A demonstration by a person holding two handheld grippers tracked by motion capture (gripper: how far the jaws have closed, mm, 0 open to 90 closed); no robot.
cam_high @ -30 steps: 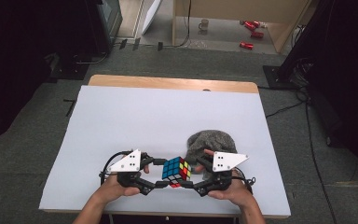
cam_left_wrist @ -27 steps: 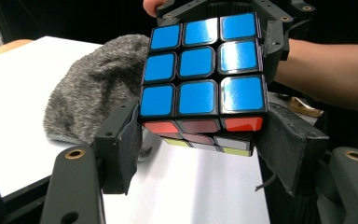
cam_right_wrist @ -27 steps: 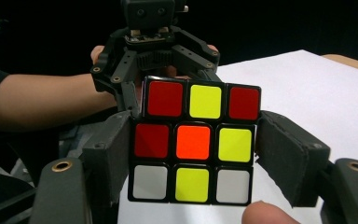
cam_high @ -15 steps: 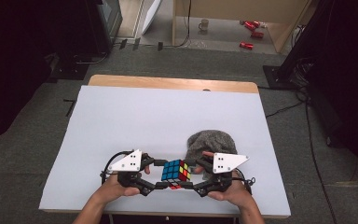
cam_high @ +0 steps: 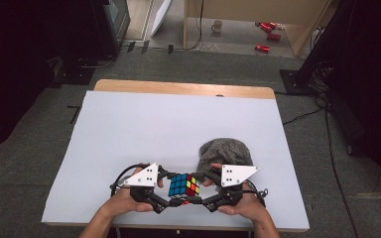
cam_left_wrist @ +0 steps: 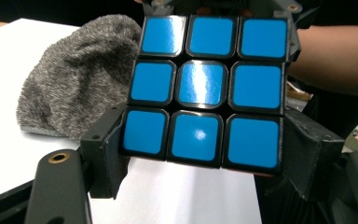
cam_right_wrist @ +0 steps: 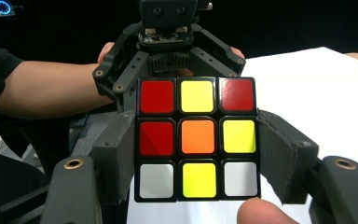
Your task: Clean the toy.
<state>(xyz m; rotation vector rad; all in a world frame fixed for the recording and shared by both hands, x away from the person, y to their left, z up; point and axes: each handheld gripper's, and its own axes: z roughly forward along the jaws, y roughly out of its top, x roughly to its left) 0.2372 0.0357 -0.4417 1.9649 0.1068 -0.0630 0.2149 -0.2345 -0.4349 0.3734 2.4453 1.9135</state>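
Observation:
A colour-puzzle cube (cam_high: 184, 185) hangs just above the table's near edge, between my two grippers, which face each other. My right gripper (cam_right_wrist: 196, 158) is shut on it, pads pressed on both sides of a mixed red, yellow, orange and white face (cam_right_wrist: 198, 137). A fingertip (cam_right_wrist: 265, 212) rests under the cube. My left gripper (cam_left_wrist: 205, 156) flanks the bottom row of the all-blue face (cam_left_wrist: 207, 88). Its jaws have just been opening, so the pads stand beside the cube without pressing. In the high view the left gripper (cam_high: 172, 191) is left of the cube and the right gripper (cam_high: 202, 187) is right of it.
A grey knitted hat (cam_high: 225, 152) lies on the white sheet (cam_high: 168, 124) just behind the right gripper, also seen in the left gripper view (cam_left_wrist: 74, 79). The table's wooden far edge (cam_high: 178, 88) shows beyond the sheet. On the floor farther back are a mug (cam_high: 218, 25) and red cans (cam_high: 267, 27).
Both hands and the cube keep their place at the near edge; the high view shows no clear shift.

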